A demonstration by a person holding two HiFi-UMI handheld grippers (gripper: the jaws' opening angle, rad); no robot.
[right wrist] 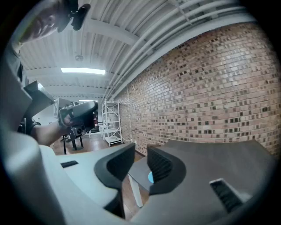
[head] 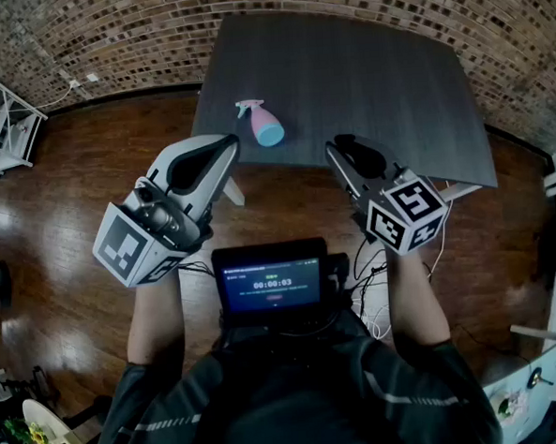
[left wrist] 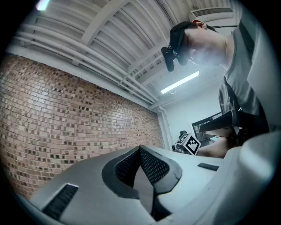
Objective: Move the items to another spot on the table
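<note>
As you hold both grippers short of the table's (head: 344, 72) near edge, head view: the spray bottle (head: 264, 123) lies on the near-left part of the dark top, just beyond the left gripper (head: 225, 146); the right gripper (head: 334, 147) is off to its right, apart from it.

Left gripper view: your jaws are pressed together at the tips, nothing in them; brick wall (left wrist: 66, 114) beyond.

Right gripper view: jaws a narrow slit apart, empty; a blue sliver of the bottle shows through the gap.

At your six o'clock, the screen (head: 271, 281) shows a timer you can read as 00:00:03; the smaller lines around it are too tiny to read.
</note>
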